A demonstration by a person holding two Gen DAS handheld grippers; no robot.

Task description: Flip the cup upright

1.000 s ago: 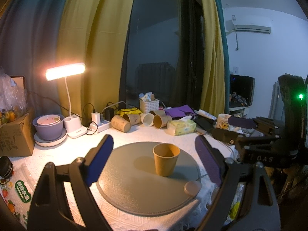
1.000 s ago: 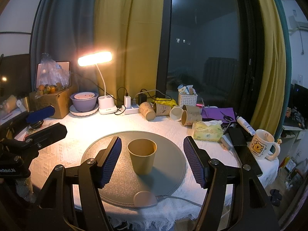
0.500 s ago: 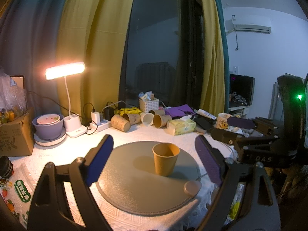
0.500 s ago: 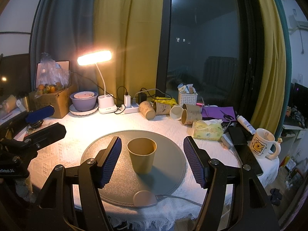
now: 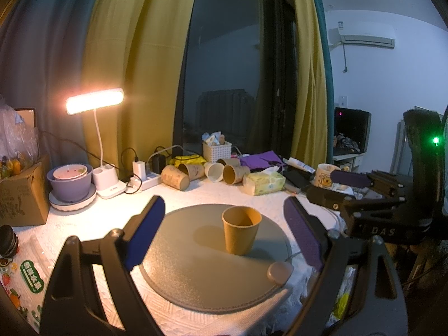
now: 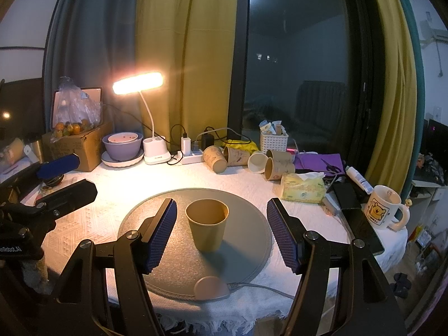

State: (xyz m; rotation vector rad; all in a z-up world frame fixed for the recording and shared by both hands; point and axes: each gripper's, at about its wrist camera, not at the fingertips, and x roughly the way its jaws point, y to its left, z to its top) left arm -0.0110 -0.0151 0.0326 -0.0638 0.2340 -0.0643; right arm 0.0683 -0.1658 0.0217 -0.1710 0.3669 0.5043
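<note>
The cup [image 6: 207,228], a single tan paper one, stands upright with its mouth up on the round grey mat [image 6: 246,224], a little left of the mat's middle in the right wrist view; its inside looks empty. In the left wrist view the same cup [image 5: 241,229] sits toward the right of the mat [image 5: 190,266].

Two grippers are in view. The right gripper [image 6: 221,232] has its jaws spread wide, one on each side of the cup without touching it. The left gripper [image 5: 224,238] is likewise spread wide and holds nothing.

Along the window edge lie five more paper cups [image 6: 246,159] on their sides, close together. A white basket [image 6: 273,141] holds small packets. A purple bowl [image 6: 121,147] on a plate has a smaller bowl nested inside. One tissue pack [image 6: 302,187], one cartoon mug [image 6: 382,210] near the table's right edge and one lit desk lamp [image 6: 138,82] complete the count.

White tablecloth [image 6: 92,218] shows bare between mat and clutter on the left.
</note>
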